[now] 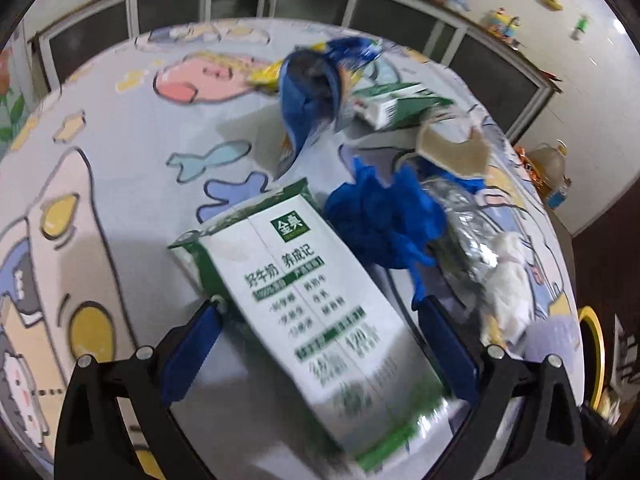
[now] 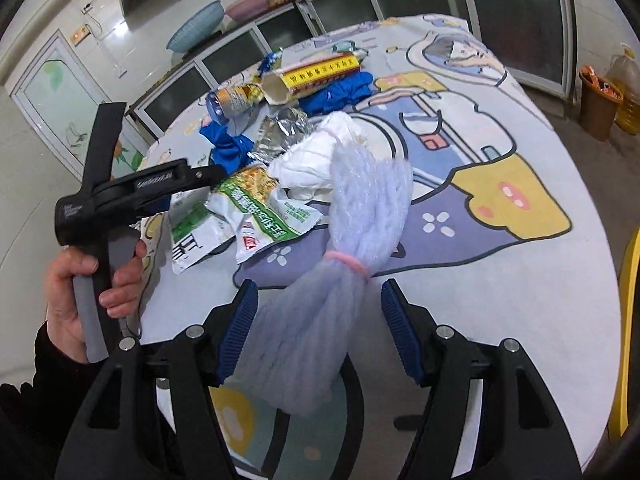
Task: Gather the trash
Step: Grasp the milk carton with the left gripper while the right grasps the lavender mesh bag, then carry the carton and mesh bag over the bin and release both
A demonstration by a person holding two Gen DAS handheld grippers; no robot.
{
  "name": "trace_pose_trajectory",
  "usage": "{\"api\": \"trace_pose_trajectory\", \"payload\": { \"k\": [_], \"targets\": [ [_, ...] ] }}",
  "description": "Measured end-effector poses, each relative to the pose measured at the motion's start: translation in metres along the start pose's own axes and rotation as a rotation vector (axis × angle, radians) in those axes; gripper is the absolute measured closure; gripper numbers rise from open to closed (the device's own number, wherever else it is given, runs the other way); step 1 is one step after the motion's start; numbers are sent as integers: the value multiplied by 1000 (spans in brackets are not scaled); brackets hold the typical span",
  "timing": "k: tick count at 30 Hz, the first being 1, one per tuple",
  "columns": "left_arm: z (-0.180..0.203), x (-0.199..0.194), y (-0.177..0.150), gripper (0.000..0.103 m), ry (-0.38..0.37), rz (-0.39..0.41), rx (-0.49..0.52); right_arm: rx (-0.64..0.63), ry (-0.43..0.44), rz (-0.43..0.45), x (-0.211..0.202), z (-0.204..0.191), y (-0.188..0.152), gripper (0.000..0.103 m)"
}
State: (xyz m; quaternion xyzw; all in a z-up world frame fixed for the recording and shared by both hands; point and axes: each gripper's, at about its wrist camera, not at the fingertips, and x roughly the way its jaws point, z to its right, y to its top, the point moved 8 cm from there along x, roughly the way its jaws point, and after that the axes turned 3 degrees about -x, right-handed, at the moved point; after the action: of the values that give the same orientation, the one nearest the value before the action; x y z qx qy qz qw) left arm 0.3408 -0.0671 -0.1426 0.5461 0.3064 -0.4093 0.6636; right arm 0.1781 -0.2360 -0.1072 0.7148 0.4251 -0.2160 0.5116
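A: Two grippers, one carton. Where does collecting stand?

B: Left gripper (image 1: 318, 312) straddles the flat milk carton (image 1: 304, 300) on the table (image 1: 120, 128); jaws wide, pads apparently not pressing. It looks like the approach step; closing should come next.

A: And the right?

B: Right gripper (image 2: 320, 320) stands about half open around a pale mesh bundle (image 2: 340, 248); grip uncertain. Clutter crowds beyond; the near edge lies free.

Trash scattered on the cartoon-printed surface

A flattened green-and-white milk carton (image 1: 320, 308) lies tilted beside crumpled blue plastic (image 1: 380, 220) and silver foil (image 1: 468, 220). A second green carton (image 1: 396, 106), a blue snack bag (image 1: 316, 96), torn cardboard (image 1: 452, 150), white tissue (image 2: 308, 160), a can (image 2: 236, 102) and a yellow-labelled tube (image 2: 316, 76) lie further back.
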Motion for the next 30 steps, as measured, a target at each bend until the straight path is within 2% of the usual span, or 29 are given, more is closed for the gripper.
{"api": "trace_pose_trajectory", "payload": {
  "k": [3,4,5,8,10,13,20,23,30],
  "targets": [
    [-3,6,1,11,12,0,-8,-13,-22,-18,6,-1,0,42],
    [-3,4,0,15,18,5,-3,-13,-38,-26,7,1,0,48],
    [-4,3,0,23,25,8,4,-16,-58,-32,7,3,0,61],
    [-11,-5,-1,39,0,9,-4,6,-61,-36,4,7,0,73],
    [-20,-13,-5,43,-32,-2,-36,24,-52,-19,-5,7,1,76],
    [-31,-34,-13,44,-66,12,-59,23,-41,25,-22,2,6,77],
    [-57,-92,-20,45,-47,122,-40,-6,-11,119,-62,-15,21,77],
    [-70,-113,-20,45,-14,170,-28,-22,-12,134,-70,-20,23,77],
    [-64,-127,-28,45,-20,182,1,-6,-5,132,-75,-18,18,77]
  ]
}}
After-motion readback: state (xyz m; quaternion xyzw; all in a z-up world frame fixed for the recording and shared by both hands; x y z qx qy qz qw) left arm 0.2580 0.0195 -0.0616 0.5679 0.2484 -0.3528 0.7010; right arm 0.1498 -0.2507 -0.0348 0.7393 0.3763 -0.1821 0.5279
